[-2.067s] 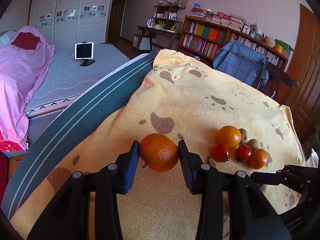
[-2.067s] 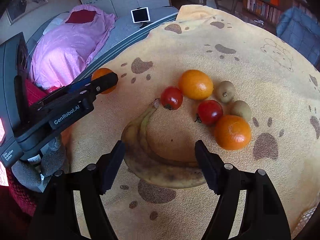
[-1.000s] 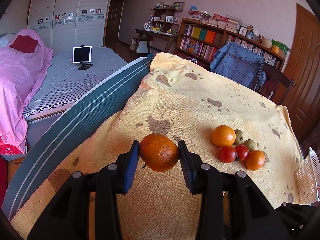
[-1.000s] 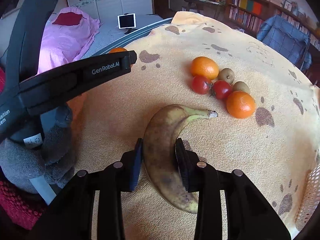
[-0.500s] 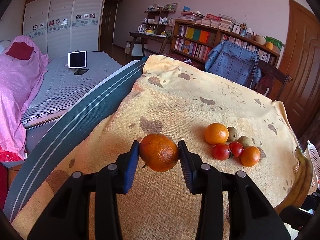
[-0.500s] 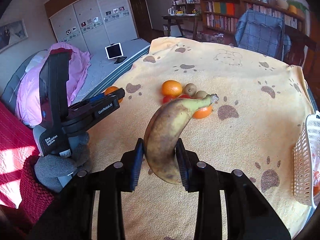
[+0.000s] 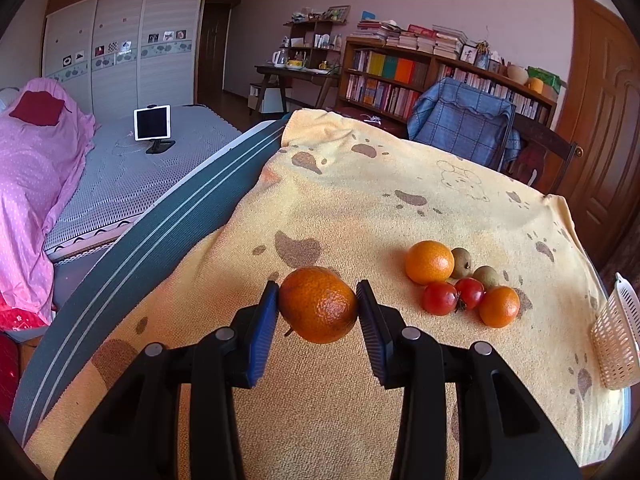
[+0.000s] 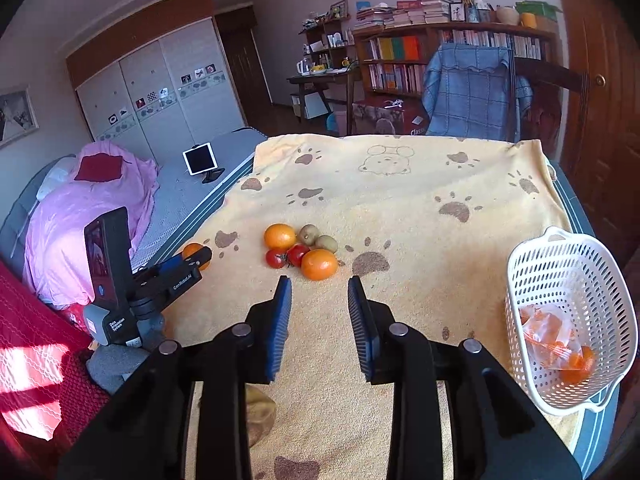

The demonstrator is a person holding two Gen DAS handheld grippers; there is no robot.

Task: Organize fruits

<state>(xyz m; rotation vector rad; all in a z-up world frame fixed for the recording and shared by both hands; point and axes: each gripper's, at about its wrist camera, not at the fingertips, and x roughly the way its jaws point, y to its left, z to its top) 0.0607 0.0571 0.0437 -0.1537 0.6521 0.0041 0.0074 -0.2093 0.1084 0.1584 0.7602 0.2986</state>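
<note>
My left gripper [image 7: 318,306] is shut on an orange [image 7: 318,304] and holds it above the yellow paw-print blanket [image 7: 360,208]. It also shows in the right wrist view [image 8: 200,258]. My right gripper [image 8: 319,312] is open and empty. The banana [image 8: 260,408] shows only as a brown end below its left finger. A cluster of fruit lies on the blanket: two oranges [image 8: 280,236] [image 8: 319,265], two tomatoes [image 8: 276,258] and two kiwis [image 8: 309,234]. The cluster also shows in the left wrist view [image 7: 429,262].
A white plastic basket [image 8: 568,272] holding a bag of orange pieces stands at the blanket's right edge; its corner shows in the left wrist view [image 7: 616,344]. A bed with pink bedding [image 8: 80,220] lies left. Bookshelves and a chair stand behind.
My right gripper has opened and let go of the banana, which now sits low beneath its left finger. The left gripper has kept hold of the orange, barely moving.
</note>
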